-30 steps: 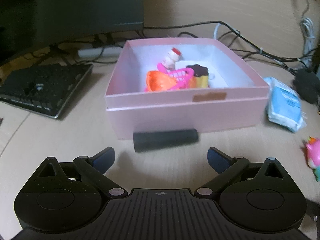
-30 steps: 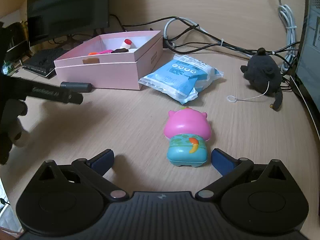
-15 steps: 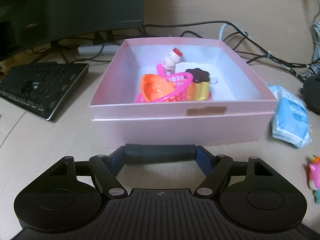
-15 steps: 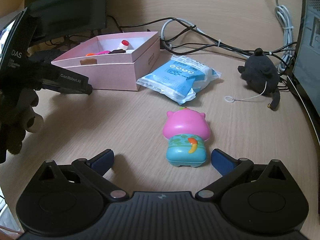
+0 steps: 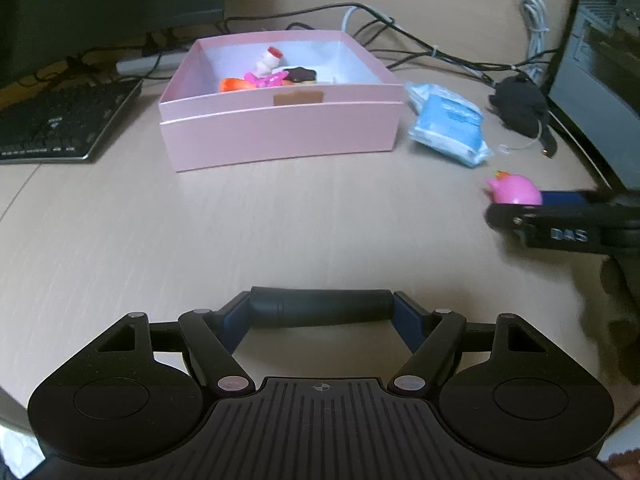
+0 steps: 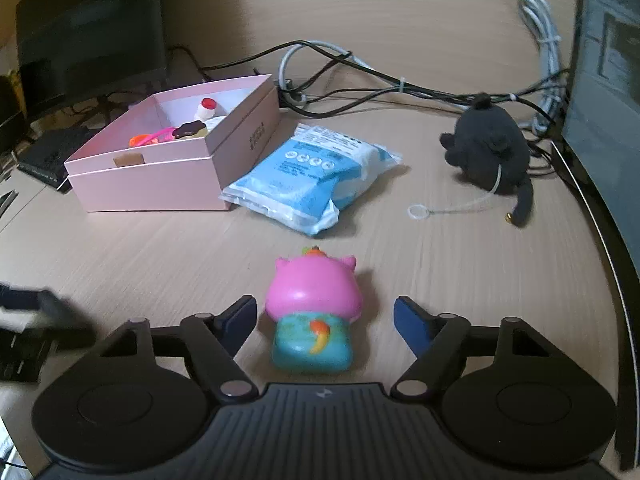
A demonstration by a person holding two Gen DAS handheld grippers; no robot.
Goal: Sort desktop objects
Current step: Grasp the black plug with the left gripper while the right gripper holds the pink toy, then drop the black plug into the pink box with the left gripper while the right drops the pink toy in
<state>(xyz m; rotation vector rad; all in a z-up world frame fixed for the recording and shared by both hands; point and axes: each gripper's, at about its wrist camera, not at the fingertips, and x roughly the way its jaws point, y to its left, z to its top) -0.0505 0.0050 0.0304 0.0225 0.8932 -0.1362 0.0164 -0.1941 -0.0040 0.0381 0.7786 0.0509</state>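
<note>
The sorting looks partly done. The pink box (image 5: 280,128) at the far left of the tabletop (image 5: 280,232) already holds a few small toys: a little bottle with a red cap (image 5: 269,60), an orange piece (image 5: 236,85), a pink basket-like toy (image 5: 266,79) and a brown-topped pudding toy (image 5: 300,75).

The left tongs (image 5: 322,312) are clenched on a black cylinder (image 5: 322,307), gripped end to end across the near middle of the tabletop, well short of the box; it has yet to go in. Whether it is lifted clear of the surface is hard to say from this low view.

The right tongs (image 6: 324,314) are released, their blue pads on either side of the pink and teal pig toy (image 6: 314,316), which lies on the tabletop between them; the left pad is just beside it, the right pad apart from it. No grip has been taken yet.

Left outside the box are a blue and white packet (image 6: 312,176) just to the right of the box and a dark plush toy (image 6: 488,148) with a looped cord, far right near the cables (image 6: 360,80). By my judgement, at least four things remain to be sorted.
</note>
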